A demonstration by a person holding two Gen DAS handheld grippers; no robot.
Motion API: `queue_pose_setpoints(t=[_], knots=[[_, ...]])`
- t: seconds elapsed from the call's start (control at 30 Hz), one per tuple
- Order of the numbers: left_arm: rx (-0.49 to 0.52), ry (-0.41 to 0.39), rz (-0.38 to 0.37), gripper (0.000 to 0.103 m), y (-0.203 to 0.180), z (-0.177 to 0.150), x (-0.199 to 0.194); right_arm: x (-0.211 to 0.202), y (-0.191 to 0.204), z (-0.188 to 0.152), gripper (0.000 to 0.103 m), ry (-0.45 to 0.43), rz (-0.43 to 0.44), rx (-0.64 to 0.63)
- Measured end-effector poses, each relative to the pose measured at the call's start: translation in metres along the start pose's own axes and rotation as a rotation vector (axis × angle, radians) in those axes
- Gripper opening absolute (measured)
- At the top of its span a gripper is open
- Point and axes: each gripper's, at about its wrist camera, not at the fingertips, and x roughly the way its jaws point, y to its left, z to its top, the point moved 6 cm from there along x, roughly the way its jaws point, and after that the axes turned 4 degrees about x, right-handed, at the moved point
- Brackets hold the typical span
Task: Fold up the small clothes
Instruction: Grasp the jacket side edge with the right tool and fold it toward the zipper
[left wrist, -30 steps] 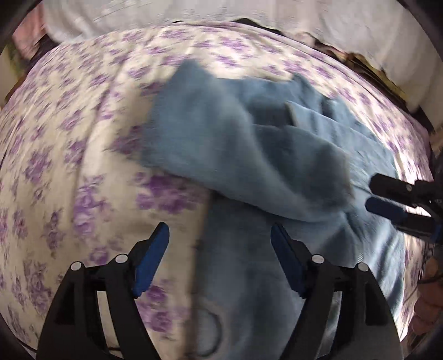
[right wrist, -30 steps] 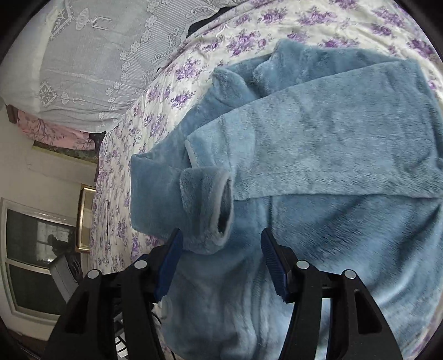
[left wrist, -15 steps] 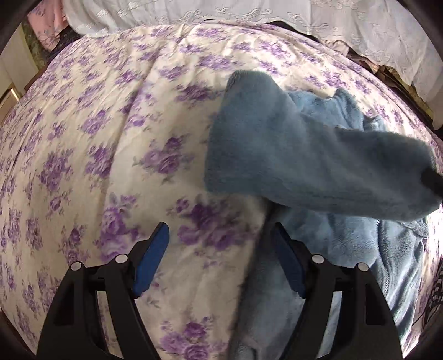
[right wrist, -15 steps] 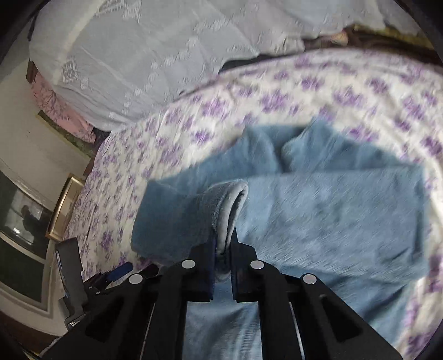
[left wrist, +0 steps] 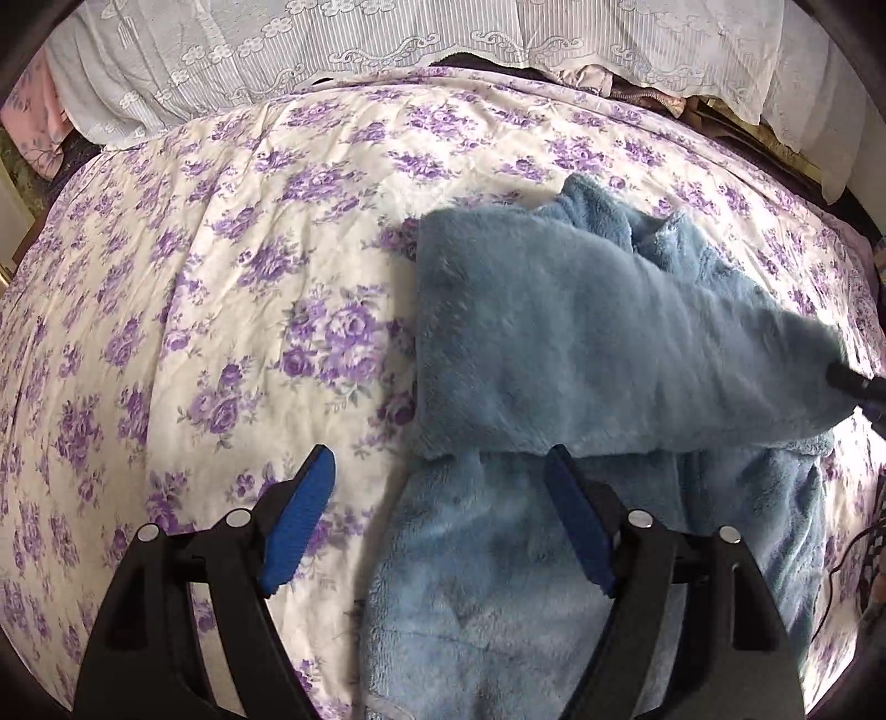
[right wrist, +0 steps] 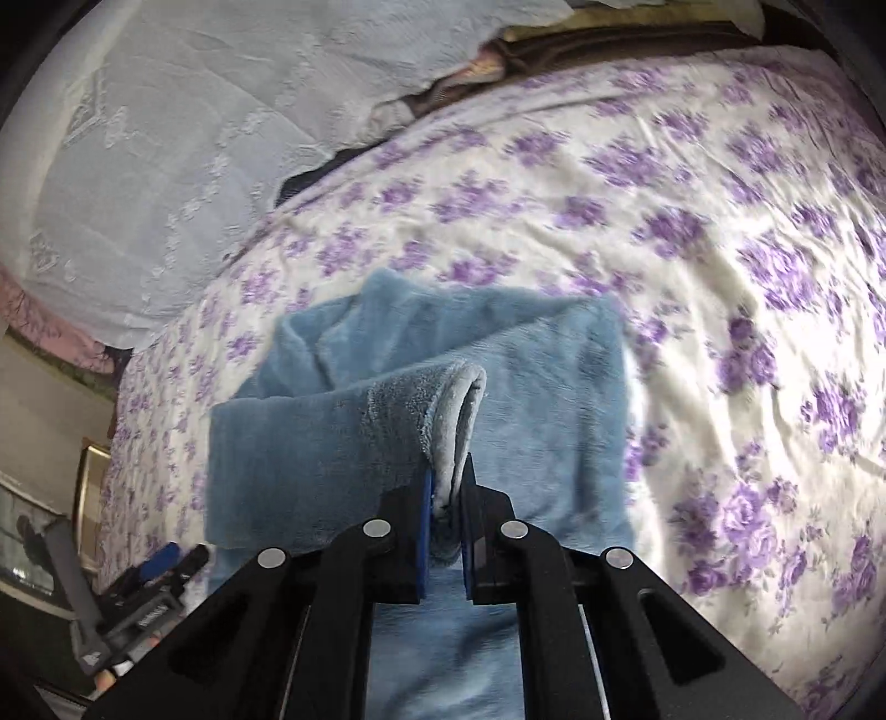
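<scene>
A fuzzy blue sweater [left wrist: 554,354] lies on a bed with a purple flower bedspread [left wrist: 221,277]. The right claw [right wrist: 446,501] is pinched tight on the sleeve cuff [right wrist: 462,410], which has a pale gray edge. It holds the sleeve [left wrist: 609,343] up off the body of the sweater, so the sleeve stretches across like a little bridge. In the left view the right claw's tip just peeks in at the right edge, at the end of the sleeve. The left claw [left wrist: 440,515] is wide apart and holds nothing. It hangs over the near left edge of the sweater, one finger over the flowers and one over the blue fluff. This looks like the sleeve-folding step, with the body not yet folded. Next, the right claw probably needs to carry the cuff across and lay the sleeve flat on the sweater's body, then let go. The left claw could press the sweater down so it does not slide. A lacy white cloth [left wrist: 387,39] lies at the far end of the bed.
</scene>
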Motion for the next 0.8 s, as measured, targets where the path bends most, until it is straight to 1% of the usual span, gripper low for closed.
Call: queue_pose_setpoints(t=[0.1,0.17,0.23,0.27,0.3,0.33,0.37,0.4,0.43,0.47,0.5,0.57,0.63,0.67,0.73,0.8], knots=[[0.0,-0.015,0.005,0.077,-0.002,0.012,0.001,0.009,-0.013,0.0,0.009,0.006,-0.006,0.034],[0.012,-0.006,0.031,0.08,-0.003,0.019,0.007,0.014,-0.018,0.001,0.009,0.002,-0.023,0.031],[0.029,0.019,0.056,0.08,-0.005,0.025,0.017,0.014,-0.023,0.003,0.009,-0.014,-0.033,0.035],[0.036,0.033,0.061,0.084,-0.006,0.025,0.021,0.016,-0.026,0.004,0.009,-0.018,-0.037,0.04],[0.049,0.058,0.071,0.085,-0.007,0.024,0.029,0.019,-0.029,0.005,0.009,-0.013,-0.044,0.041],[0.061,0.089,0.095,0.085,-0.007,0.022,0.038,0.026,-0.032,0.004,0.01,0.005,-0.056,0.036],[0.069,0.125,0.114,0.087,-0.007,0.017,0.048,0.036,-0.036,0.001,0.011,0.044,-0.076,0.027],[0.07,0.152,0.12,0.088,-0.008,0.012,0.056,0.045,-0.041,-0.002,0.011,0.073,-0.086,0.027],[0.062,0.162,0.121,0.091,-0.007,0.008,0.061,0.046,-0.043,-0.002,0.011,0.063,-0.075,0.032],[0.054,0.153,0.127,0.094,-0.006,0.007,0.061,0.045,-0.043,-0.001,0.011,0.063,-0.073,0.029],[0.052,0.147,0.132,0.094,-0.005,0.007,0.06,0.043,-0.042,0.0,0.012,0.066,-0.078,0.024],[0.049,0.137,0.129,0.094,-0.002,0.01,0.054,0.035,-0.039,0.003,0.019,0.052,-0.093,0.024],[0.041,0.093,0.131,0.093,0.003,0.017,0.039,0.018,-0.036,0.008,0.024,-0.011,-0.116,0.024],[0.036,0.065,0.12,0.093,0.004,0.023,0.032,0.008,-0.032,0.008,0.028,-0.046,-0.116,0.023],[0.027,0.004,0.085,0.093,0.002,0.036,0.017,-0.002,-0.018,0.011,0.028,-0.086,-0.09,0.0],[0.042,-0.031,0.053,0.093,-0.008,0.051,0.01,-0.004,-0.001,0.013,0.028,-0.104,-0.082,-0.059]])
